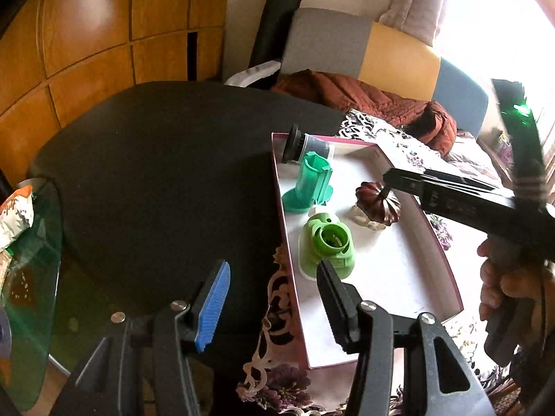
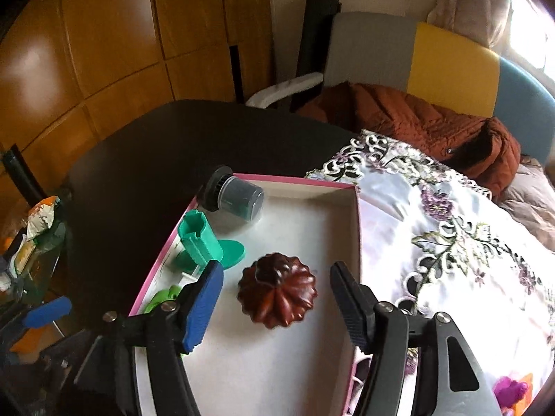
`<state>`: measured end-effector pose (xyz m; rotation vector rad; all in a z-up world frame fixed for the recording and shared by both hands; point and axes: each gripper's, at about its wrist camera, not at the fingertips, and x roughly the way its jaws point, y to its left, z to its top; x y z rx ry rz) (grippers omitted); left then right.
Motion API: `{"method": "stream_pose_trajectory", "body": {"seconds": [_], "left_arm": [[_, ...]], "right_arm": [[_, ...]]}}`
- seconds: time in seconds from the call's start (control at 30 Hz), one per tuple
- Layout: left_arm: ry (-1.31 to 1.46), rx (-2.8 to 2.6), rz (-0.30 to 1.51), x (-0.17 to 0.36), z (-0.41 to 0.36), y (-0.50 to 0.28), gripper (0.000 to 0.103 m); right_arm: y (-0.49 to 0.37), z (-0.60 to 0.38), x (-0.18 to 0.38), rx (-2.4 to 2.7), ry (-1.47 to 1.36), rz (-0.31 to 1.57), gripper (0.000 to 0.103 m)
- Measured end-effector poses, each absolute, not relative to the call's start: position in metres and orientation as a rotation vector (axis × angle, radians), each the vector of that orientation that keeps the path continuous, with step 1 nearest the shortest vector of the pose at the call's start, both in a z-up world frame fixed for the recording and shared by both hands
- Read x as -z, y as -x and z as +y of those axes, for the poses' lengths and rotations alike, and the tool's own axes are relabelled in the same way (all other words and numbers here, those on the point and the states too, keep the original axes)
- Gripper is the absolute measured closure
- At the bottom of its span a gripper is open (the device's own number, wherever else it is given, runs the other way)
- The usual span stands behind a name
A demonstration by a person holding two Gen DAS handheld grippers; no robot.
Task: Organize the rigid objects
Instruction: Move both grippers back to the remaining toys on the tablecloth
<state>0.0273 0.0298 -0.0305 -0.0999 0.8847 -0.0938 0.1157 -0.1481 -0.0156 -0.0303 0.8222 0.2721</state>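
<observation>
Right gripper: the fingers are spread wide and nothing is gripped; the dark red ribbed pumpkin-shaped lid of glossy wood or plastic is seen between the blue pad at 9 o'clock and the black pad at 3 o'clock, untouched by either.

Left gripper: its fingers are released too and nothing is held; it is poised over the near left wall of the shallow pink-edged white cardboard box.

Task's things: all are inside the box. The lime green plastic cylinder on its flat base lies just past the left gripper's tips; the teal plastic holder with a round foot is at 12 o'clock from it; the clear grey jar with a black ribbed cap lies on its side in the far left corner, its cap over the rim.

Slip risk: the lid is judged glossy and fluted, so pads closed on the ridges off-centre could squirt it sideways.

Collision risk: the teal holder stands near the blue pad at 10 o'clock in the right wrist view; a wide approach could tip it.

Roll risk: the jar could be rolled off the rim onto the dark round table if the box is nudged.

Box risk: the box is judged light, and rests partly on the embroidered floral cloth; a downward push on a wall could shift it.
</observation>
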Motion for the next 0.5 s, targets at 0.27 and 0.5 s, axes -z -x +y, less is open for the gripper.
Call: {"method": "stream_pose_trajectory", "body": {"seconds": [0.27, 0.5], "left_arm": [[0.079, 0.099, 0.875, 0.027, 0.024, -0.025, 0.05], [0.063, 0.107, 0.872, 0.027, 0.017, -0.024, 0.05]], "right_arm": [[-0.077, -0.185, -0.003, -0.237, 0.017, 0.745, 0.028], [-0.052, -0.238, 0.001, -0.151, 0.008, 0.752, 0.027]]}}
